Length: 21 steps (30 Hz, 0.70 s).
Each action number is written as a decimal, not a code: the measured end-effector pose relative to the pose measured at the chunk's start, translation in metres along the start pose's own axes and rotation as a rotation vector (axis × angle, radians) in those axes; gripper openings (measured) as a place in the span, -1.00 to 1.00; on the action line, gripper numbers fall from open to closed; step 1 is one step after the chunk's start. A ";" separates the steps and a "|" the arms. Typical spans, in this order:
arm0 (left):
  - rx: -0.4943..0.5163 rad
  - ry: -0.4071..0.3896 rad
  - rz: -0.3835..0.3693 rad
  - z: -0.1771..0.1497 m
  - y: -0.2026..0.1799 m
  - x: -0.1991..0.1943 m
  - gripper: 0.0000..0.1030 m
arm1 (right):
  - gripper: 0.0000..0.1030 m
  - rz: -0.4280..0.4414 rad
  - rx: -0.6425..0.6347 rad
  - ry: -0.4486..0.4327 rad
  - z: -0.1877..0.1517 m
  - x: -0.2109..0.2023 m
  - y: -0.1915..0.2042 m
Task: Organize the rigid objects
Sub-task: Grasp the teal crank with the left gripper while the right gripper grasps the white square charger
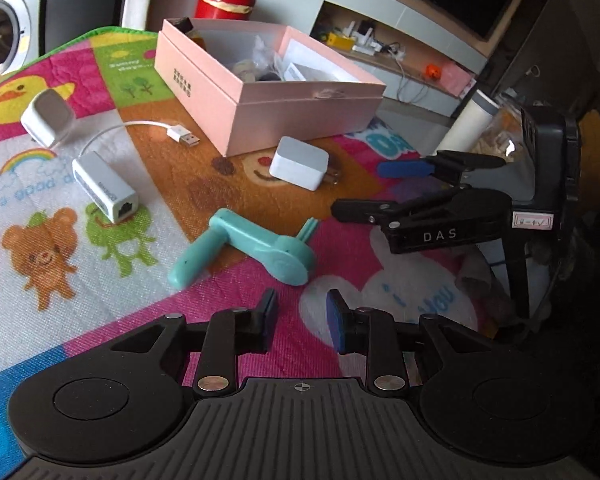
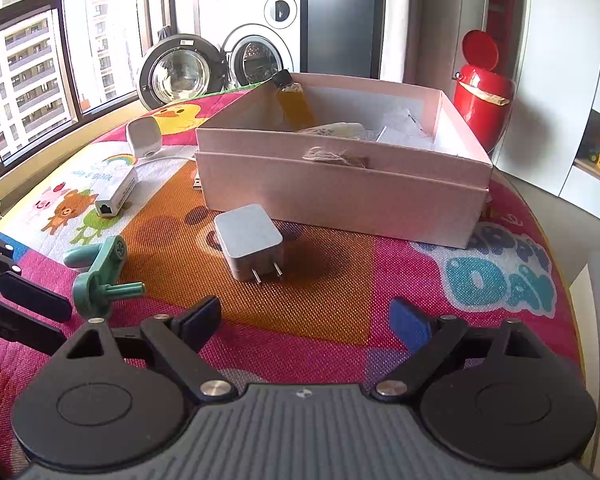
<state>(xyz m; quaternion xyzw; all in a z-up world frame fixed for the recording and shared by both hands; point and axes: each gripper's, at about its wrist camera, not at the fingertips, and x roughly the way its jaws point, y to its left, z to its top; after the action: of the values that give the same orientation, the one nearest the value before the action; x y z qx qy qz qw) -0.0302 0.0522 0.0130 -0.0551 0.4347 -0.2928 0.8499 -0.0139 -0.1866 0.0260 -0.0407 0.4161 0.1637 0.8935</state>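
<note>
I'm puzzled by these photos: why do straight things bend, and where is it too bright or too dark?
Left wrist view: fisheye bends the pink box; its right edge falls into dark shadow. Right wrist view: the window bows and glares with daylight.

home | washing machine [image 2: 256, 56] | cartoon play mat [image 2: 340, 300] | TV shelf [image 1: 400, 36]

box [image 2: 340, 196]: on mat [image 2: 340, 312], far centre
bottle [image 2: 294, 100]: in box, leaning at back-left corner
wall plug [image 2: 250, 240]: on mat, just in front of box, prongs toward R wrist cam
crank handle [image 2: 100, 268]: left of plug, nearer
adapter [image 2: 116, 194]: left of box, w/ cable
small charger [image 2: 144, 136]: behind adapter
</note>
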 end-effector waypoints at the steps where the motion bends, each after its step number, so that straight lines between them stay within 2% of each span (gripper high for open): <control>1: -0.034 -0.033 0.004 0.004 0.000 0.005 -0.43 | 0.77 0.001 0.001 0.000 0.000 0.000 0.000; 4: -0.064 -0.084 0.077 0.015 -0.004 0.025 -0.46 | 0.78 0.006 0.007 0.000 0.000 0.000 -0.001; 9: 0.069 -0.108 0.166 0.017 -0.029 0.036 -0.41 | 0.78 0.019 0.076 -0.012 0.001 -0.001 -0.012; 11: 0.089 -0.102 0.159 0.015 -0.034 0.036 -0.34 | 0.78 0.026 0.125 -0.022 0.001 -0.002 -0.020; 14: 0.065 -0.088 0.096 0.014 -0.038 0.037 -0.16 | 0.78 0.046 0.187 -0.034 0.000 -0.004 -0.029; 19: 0.133 -0.080 0.097 0.010 -0.052 0.040 -0.10 | 0.78 0.052 0.210 -0.040 -0.002 -0.005 -0.032; 21: 0.134 -0.062 0.051 0.010 -0.051 0.035 -0.11 | 0.78 0.054 0.215 -0.042 -0.002 -0.005 -0.033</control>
<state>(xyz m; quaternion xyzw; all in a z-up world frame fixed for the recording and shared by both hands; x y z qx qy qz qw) -0.0293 -0.0107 0.0120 0.0041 0.3888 -0.2979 0.8718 -0.0079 -0.2190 0.0265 0.0700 0.4133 0.1431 0.8966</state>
